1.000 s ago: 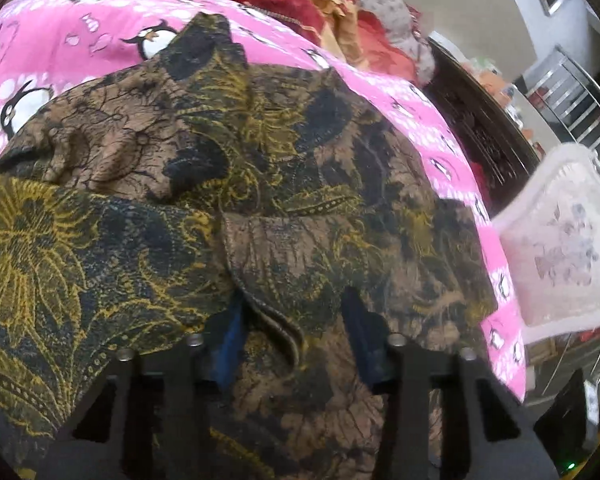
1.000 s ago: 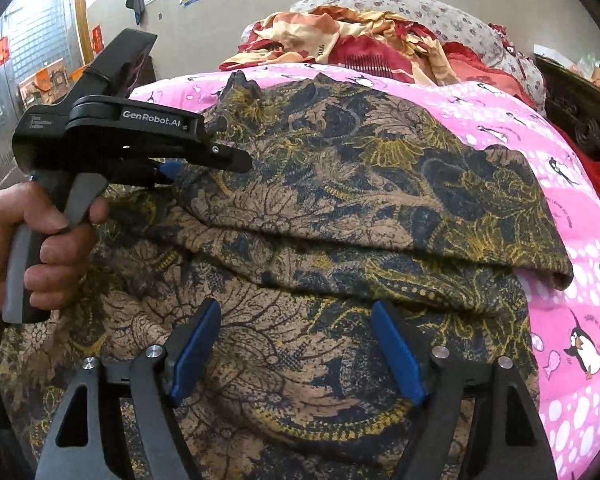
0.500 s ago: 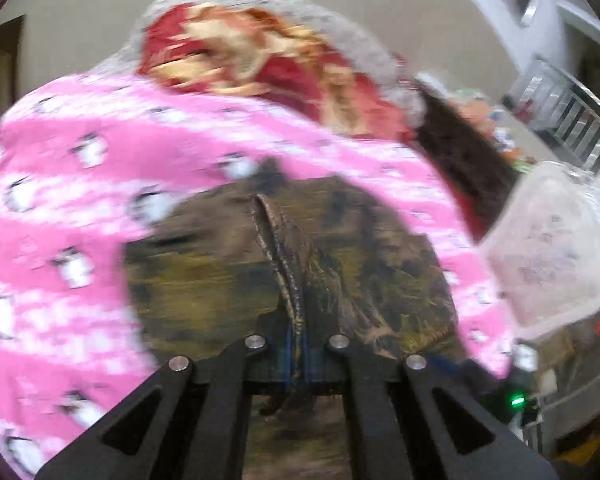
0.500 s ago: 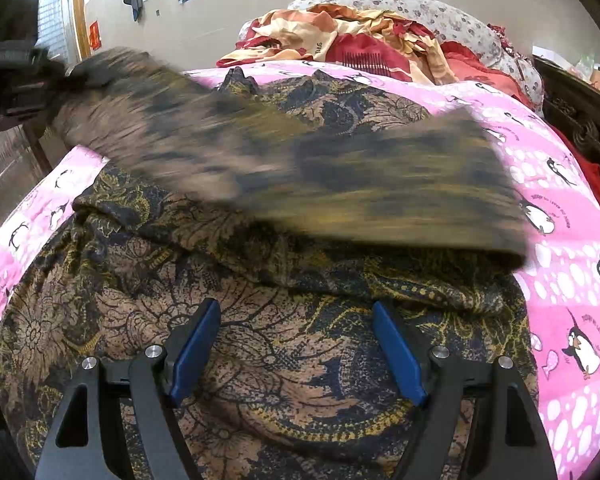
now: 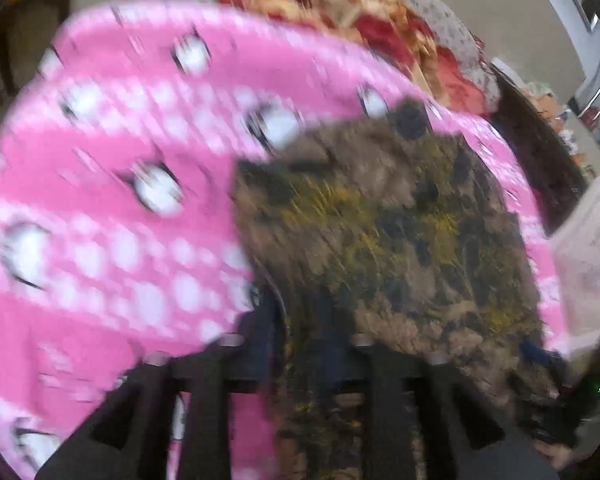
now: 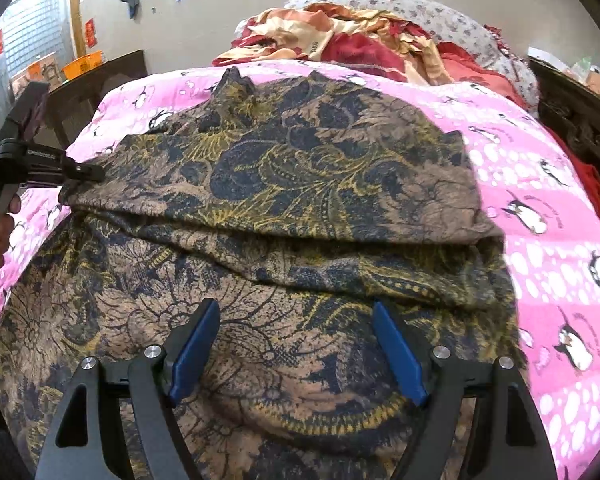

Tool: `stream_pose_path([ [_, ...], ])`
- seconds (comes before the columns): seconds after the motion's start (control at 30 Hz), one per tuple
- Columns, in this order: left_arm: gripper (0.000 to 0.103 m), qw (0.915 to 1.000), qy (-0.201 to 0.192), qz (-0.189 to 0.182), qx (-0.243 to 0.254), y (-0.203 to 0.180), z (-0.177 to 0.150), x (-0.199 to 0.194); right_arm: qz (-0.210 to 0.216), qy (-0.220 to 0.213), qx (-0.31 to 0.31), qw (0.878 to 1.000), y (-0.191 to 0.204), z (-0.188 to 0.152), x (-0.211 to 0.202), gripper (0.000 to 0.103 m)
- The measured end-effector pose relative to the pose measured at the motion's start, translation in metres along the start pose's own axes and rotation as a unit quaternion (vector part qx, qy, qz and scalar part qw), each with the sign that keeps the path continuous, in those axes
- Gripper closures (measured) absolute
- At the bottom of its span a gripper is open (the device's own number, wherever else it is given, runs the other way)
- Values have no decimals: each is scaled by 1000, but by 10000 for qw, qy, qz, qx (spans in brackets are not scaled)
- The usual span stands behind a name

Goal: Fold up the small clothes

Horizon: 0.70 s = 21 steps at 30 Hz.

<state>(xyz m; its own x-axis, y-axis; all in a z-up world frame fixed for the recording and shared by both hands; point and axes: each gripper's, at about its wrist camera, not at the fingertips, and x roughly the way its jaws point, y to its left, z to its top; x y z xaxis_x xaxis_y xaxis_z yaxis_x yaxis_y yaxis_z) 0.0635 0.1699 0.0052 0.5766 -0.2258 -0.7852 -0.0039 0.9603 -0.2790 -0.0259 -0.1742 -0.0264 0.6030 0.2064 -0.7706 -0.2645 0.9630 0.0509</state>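
On pink penguin sheet (image 6: 540, 168): batik garment (image 6: 300, 168), one edge pinched in left gripper (image 6: 80, 171) for folding over; right gripper (image 6: 296, 344) spread wide, unladen

The left hand-held gripper (image 6: 80, 172) has closed on the patterned garment's (image 6: 300, 168) edge and carried it sideways, so the upper layer now lies folded across.
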Motion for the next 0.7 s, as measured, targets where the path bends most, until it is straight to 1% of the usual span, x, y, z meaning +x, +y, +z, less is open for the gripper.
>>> stream_pose_path([
  [0.03,52,9991,-375,191,22,-3,1,-16,54,-114,39,9999,1,4,-5,20],
  [0.07,47,9977,-646,198,-10,-5,2,-27,-22,-298,49,9995,5,14,-10,20],
  [0.1,47,9959,-886,165,-87,-9,3,-36,-85,-380,-21,9992,10,26,-11,20],
  [0.17,47,9941,-1041,185,-228,-15,7,-40,-125,-413,-309,9986,21,53,-2,20],
  [0.2,47,9940,-1045,192,-258,-17,8,-39,-159,-343,-407,9985,22,64,7,20],
  [0.23,47,9944,-1007,186,-268,-22,8,-35,-129,-147,-437,9989,19,74,20,20],
  [0.27,47,9954,-915,106,-274,-27,8,-28,11,185,-346,9992,7,81,39,20],
  [0.3,47,9962,-827,37,-267,-30,8,-22,143,475,-246,9985,-5,83,53,26],
  [0.33,47,9971,-719,3,-228,-38,6,-14,104,751,-177,9970,-20,80,66,44],
  [0.37,47,9979,-626,15,-180,-42,6,-7,-174,971,-167,9950,-42,72,75,52],
  [0.4,47,9986,-520,59,-125,-46,3,0,-184,896,-134,9957,-58,67,71,74],
  [0.43,47,9989,-462,50,-94,-47,-1,4,-163,822,5,9965,-77,60,64,76],
  [0.47,47,9991,-413,11,-64,-49,-3,7,-271,848,252,9957,-98,53,55,77],
  [0.5,47,9993,-377,-17,-30,-51,-5,11,-495,810,375,9948,-112,48,46,81],
  [0.53,46,9994,-334,5,2,-54,-6,16,-693,806,554,9928,-129,41,38,81],
  [0.57,45,9996,-284,2,18,-55,-8,22,-467,791,815,9924,-140,36,34,81],
  [0.6,45,9997,-232,34,51,-56,-10,28,-325,790,947,9918,-143,34,30,80],
  [0.63,45,9997,-182,127,88,-56,-12,35,-334,799,850,9926,-140,35,26,80],
  [0.67,45,9997,-146,171,95,-55,-15,40,-444,826,552,9941,-132,37,21,79],
  [0.7,45,9996,-170,183,112,-54,-17,41,-495,854,409,9943,-126,40,19,77],
])
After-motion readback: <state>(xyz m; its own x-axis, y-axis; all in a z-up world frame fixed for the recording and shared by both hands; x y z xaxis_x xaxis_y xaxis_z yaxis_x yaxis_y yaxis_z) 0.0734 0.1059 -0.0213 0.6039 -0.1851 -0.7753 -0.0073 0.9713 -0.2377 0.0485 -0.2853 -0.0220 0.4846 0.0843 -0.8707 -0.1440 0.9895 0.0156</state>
